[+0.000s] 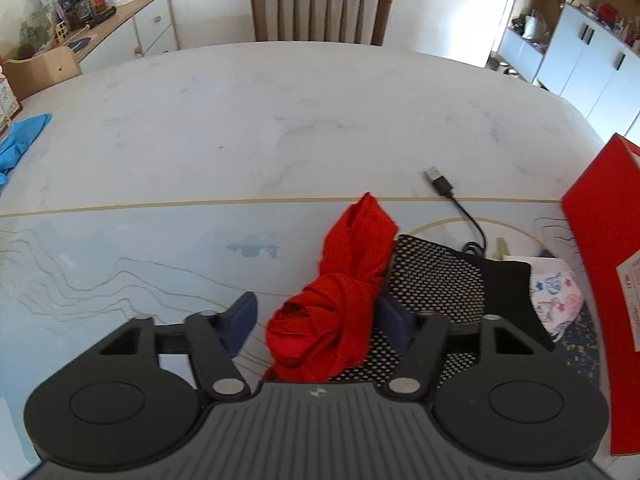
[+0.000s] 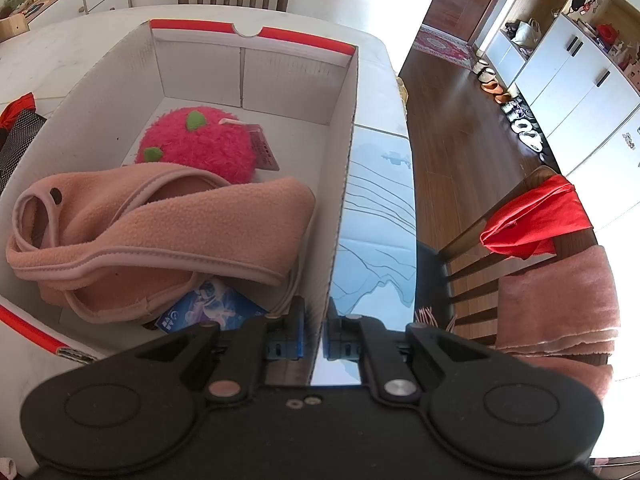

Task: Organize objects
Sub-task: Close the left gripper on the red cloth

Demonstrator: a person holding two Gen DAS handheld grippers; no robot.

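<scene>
Red cloth (image 1: 340, 304) between fingers of half-open left claw (image 1: 316, 320), touching finger at 3 o'clock, right claw (image 2: 314, 332) clamped on box wall (image 2: 340, 208).

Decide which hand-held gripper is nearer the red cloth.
Left. The left hand-held gripper straddles the red cloth; the right hand-held gripper is clamped on the box wall, away from it.

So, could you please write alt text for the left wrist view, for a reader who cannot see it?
The left gripper straddles a knotted red cloth lying on a pale blue mat; its right finger is at the cloth, the left one apart. Beside the cloth lie a black dotted fabric, a black USB cable and a red box.
</scene>
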